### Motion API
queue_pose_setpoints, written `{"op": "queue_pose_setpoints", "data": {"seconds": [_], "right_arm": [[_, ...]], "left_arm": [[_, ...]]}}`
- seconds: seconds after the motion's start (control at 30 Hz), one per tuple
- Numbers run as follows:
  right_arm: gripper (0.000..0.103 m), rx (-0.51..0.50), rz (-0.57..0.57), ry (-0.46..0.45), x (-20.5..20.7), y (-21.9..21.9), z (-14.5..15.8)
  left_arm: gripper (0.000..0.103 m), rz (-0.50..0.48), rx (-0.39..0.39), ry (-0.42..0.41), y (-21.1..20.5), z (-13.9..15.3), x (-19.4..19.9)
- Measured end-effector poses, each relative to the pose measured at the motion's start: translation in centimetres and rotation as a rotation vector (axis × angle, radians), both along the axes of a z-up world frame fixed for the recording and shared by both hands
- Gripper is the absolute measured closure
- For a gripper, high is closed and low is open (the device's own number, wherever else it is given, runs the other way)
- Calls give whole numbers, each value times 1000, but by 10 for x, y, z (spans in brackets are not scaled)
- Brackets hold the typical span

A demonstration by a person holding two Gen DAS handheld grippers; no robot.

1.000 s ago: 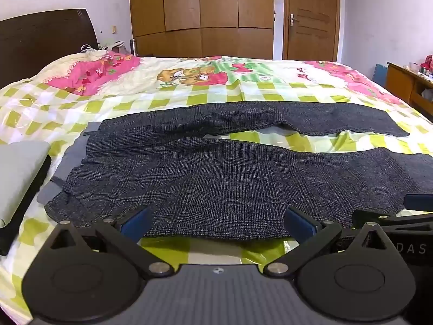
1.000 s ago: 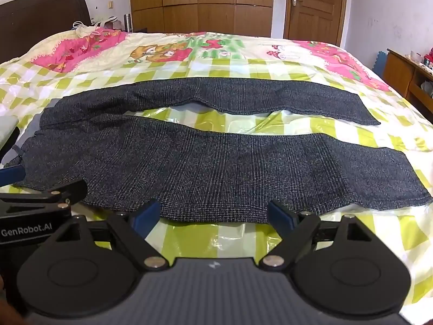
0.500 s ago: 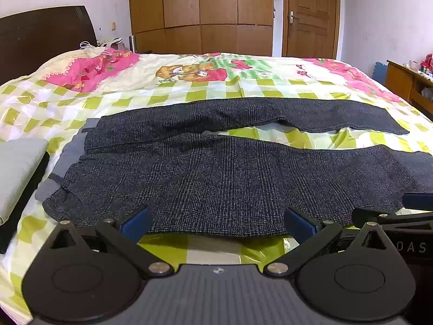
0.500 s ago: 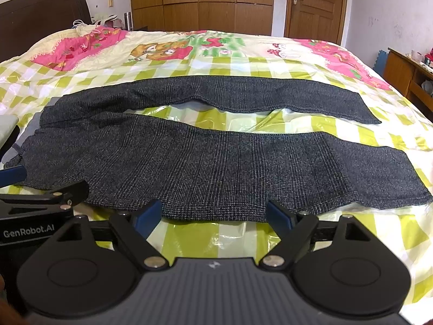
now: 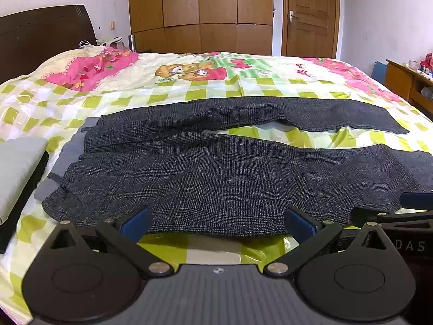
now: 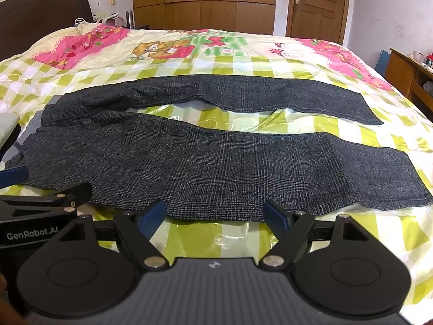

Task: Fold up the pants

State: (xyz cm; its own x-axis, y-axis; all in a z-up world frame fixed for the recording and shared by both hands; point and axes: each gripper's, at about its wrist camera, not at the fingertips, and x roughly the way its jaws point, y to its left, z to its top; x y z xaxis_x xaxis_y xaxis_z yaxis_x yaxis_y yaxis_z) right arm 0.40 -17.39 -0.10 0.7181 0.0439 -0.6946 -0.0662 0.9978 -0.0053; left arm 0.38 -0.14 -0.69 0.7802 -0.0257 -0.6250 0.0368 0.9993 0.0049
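Note:
Dark grey checked pants (image 5: 230,178) lie flat across the bed, waistband at the left, both legs stretched to the right with a gap between them; they also show in the right wrist view (image 6: 216,168). My left gripper (image 5: 217,220) is open and empty, its blue pads at the near edge of the near leg, toward the waist. My right gripper (image 6: 215,214) is open and empty at the same near edge, further toward the cuff. Each gripper shows at the side of the other's view.
The bed (image 5: 211,84) has a glossy green-checked and pink cartoon cover. A folded grey and black stack (image 5: 16,173) lies at the left edge. A dark headboard (image 5: 46,35), a wooden wardrobe (image 5: 200,13), a door and a side cabinet (image 5: 406,84) surround the bed.
Both grippers have eased slightly back and up from the near pants edge; the view of the pants has shifted a little. The pants have not moved.

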Motion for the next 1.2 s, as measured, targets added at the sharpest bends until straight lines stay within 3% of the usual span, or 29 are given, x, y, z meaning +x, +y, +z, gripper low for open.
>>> {"op": "queue_pose_setpoints", "data": {"seconds": [1.2], "right_arm": [[28, -30, 45, -6, 10, 18, 11]], "left_arm": [[0, 56, -30, -9, 21, 6, 5]]}}
